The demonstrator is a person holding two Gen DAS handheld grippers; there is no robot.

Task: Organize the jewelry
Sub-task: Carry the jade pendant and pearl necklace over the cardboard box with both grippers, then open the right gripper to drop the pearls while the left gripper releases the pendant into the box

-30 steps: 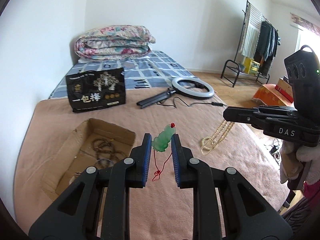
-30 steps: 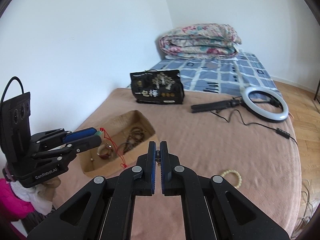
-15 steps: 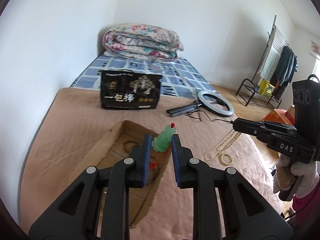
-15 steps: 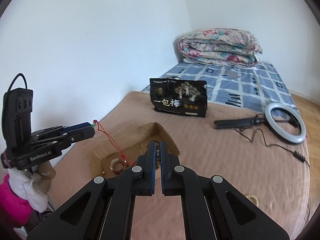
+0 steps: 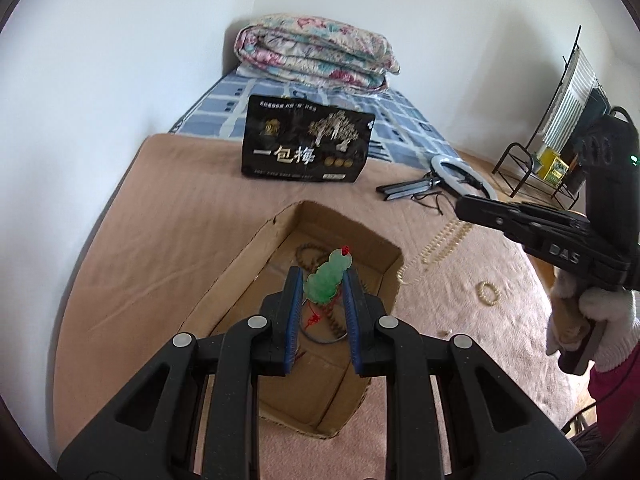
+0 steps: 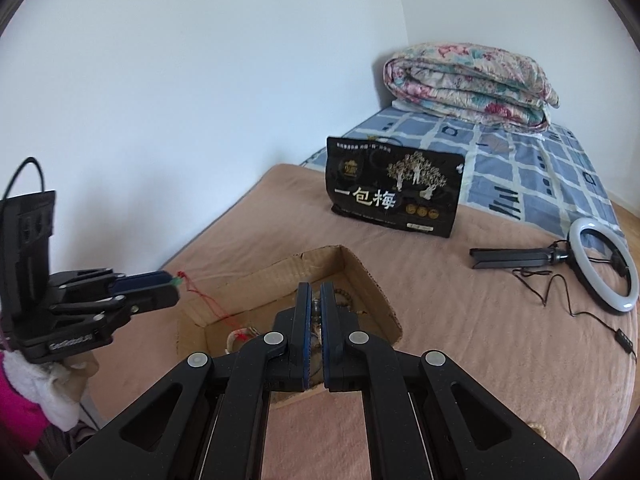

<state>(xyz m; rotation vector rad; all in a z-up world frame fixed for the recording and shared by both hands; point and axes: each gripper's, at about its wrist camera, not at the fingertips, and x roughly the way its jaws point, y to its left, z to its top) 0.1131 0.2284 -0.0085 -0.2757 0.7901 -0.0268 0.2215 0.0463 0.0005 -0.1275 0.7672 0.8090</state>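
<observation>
Over the last second the left gripper has swung from the open blanket to a spot above the cardboard box, so the box now fills the middle of the left wrist view where only its corner showed at lower left before. That puts the jade pendant over its destination, and the step in hand looks like the drop into the box. The pendant is pinched between the blue pads, which are closed on its lower half; its long axis runs along the fingers, narrow top with the red knot pointing away from the camera toward the upper middle of the frame. Its red cord hangs down from the lower end into the box, which the right wrist view confirms, the cord trailing from the left gripper at mid left down to the box. Dark beads already lie inside. The right gripper hovers near the box's edge with its jaws almost shut on something small and grey; what it is I cannot tell. A pearl strand and a small bead bracelet lie on the blanket at right, not yet put away.
</observation>
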